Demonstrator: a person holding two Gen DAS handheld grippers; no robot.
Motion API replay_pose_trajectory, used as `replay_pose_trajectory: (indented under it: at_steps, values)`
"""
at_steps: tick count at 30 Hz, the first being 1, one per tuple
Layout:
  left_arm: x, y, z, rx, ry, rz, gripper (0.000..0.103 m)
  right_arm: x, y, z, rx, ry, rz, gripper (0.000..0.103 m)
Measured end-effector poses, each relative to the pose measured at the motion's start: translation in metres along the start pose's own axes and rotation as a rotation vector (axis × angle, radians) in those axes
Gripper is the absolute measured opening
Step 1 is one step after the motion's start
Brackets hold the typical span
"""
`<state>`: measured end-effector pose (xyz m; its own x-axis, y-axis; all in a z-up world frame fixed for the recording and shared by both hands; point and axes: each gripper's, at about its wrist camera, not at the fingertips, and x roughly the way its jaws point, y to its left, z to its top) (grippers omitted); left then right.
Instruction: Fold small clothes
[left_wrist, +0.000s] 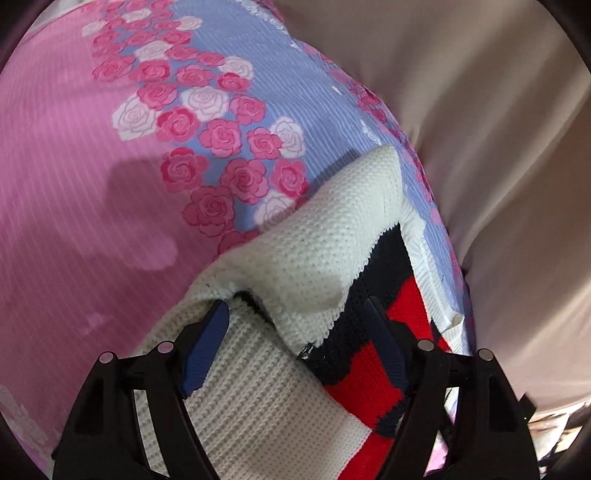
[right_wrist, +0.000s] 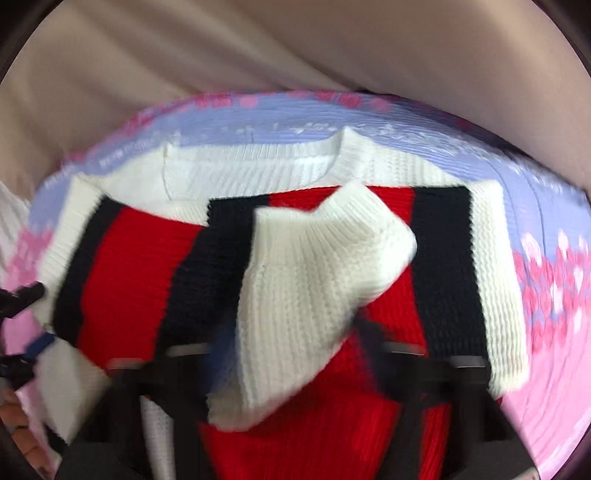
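A small knit sweater (right_wrist: 140, 266), white with red and black stripes, lies on a pink and blue rose-print bedsheet (left_wrist: 74, 147). Its white collar (right_wrist: 258, 166) points to the far side. A white sleeve (right_wrist: 306, 295) is folded across the striped front. My left gripper (left_wrist: 299, 325) is open, its blue-padded fingers (left_wrist: 207, 343) straddling a white fold of the sweater (left_wrist: 295, 266) near its edge. My right gripper (right_wrist: 295, 350) is blurred, low over the sweater behind the sleeve; its jaws appear spread apart. The left gripper's tip (right_wrist: 33, 343) shows at the left edge of the right wrist view.
A beige fabric backdrop (right_wrist: 295, 48) rises behind the bed's far edge, also seen in the left wrist view (left_wrist: 480, 110). The rose-print sheet (right_wrist: 554, 295) extends around the sweater on all sides. A hand (right_wrist: 18, 424) shows at the lower left.
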<state>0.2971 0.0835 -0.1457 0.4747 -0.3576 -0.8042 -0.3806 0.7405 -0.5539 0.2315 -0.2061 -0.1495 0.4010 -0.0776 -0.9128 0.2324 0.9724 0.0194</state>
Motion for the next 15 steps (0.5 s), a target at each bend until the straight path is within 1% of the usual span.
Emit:
replay_pose_trajectory:
  at_steps: [1, 2, 3, 4, 5, 6, 7, 8, 9, 10, 11, 12, 13, 14, 15]
  values:
    - [0.002, -0.001, 0.0, 0.012, -0.001, 0.006, 0.072, -0.014, -0.01, 0.005, 0.053, -0.04, 0.058, 0.02]
    - [-0.001, 0.006, 0.003, 0.02, -0.001, 0.007, 0.072, -0.034, -0.031, 0.007, 0.15, -0.107, 0.18, 0.019]
    - [0.001, 0.008, 0.004, 0.021, -0.001, 0.007, 0.072, -0.047, -0.046, 0.006, 0.208, -0.148, 0.239, 0.019]
    - [0.002, 0.009, 0.004, 0.019, 0.001, 0.002, 0.072, -0.061, -0.071, 0.001, 0.29, -0.195, 0.282, 0.02]
    - [0.0, 0.016, 0.004, 0.019, 0.0, -0.003, 0.072, -0.063, -0.091, -0.007, 0.352, -0.211, 0.306, 0.024]
    - [-0.007, 0.025, 0.001, 0.019, -0.003, -0.005, 0.072, -0.057, -0.109, -0.016, 0.402, -0.201, 0.317, 0.03]
    - [-0.007, 0.025, 0.0, 0.018, -0.005, -0.004, 0.072, -0.038, -0.126, -0.026, 0.443, -0.137, 0.297, 0.04]
    - [-0.008, 0.023, -0.002, 0.012, -0.004, -0.003, 0.072, -0.019, -0.138, -0.036, 0.475, -0.047, 0.277, 0.039]
    - [-0.009, 0.022, -0.003, -0.004, 0.0, -0.013, 0.072, -0.003, -0.15, -0.048, 0.526, 0.023, 0.314, 0.037]
    - [-0.01, 0.023, -0.004, -0.021, 0.002, -0.033, 0.072, -0.006, -0.159, -0.056, 0.568, -0.015, 0.383, 0.037]
    - [-0.013, 0.024, -0.007, -0.042, 0.001, -0.055, 0.073, -0.01, -0.165, -0.058, 0.591, -0.041, 0.407, 0.044]
    - [-0.013, 0.025, -0.008, -0.056, 0.002, -0.062, 0.073, -0.016, -0.17, -0.058, 0.614, -0.072, 0.427, 0.05]
    - [-0.012, 0.026, -0.009, -0.075, 0.003, -0.07, 0.073, -0.018, -0.172, -0.056, 0.625, -0.092, 0.441, 0.061]
    - [-0.012, 0.028, -0.009, -0.092, 0.005, -0.076, 0.072, -0.018, -0.173, -0.053, 0.631, -0.101, 0.451, 0.064]
    - [-0.01, 0.03, -0.008, -0.114, 0.002, -0.08, 0.067, -0.014, -0.173, -0.048, 0.635, -0.088, 0.449, 0.064]
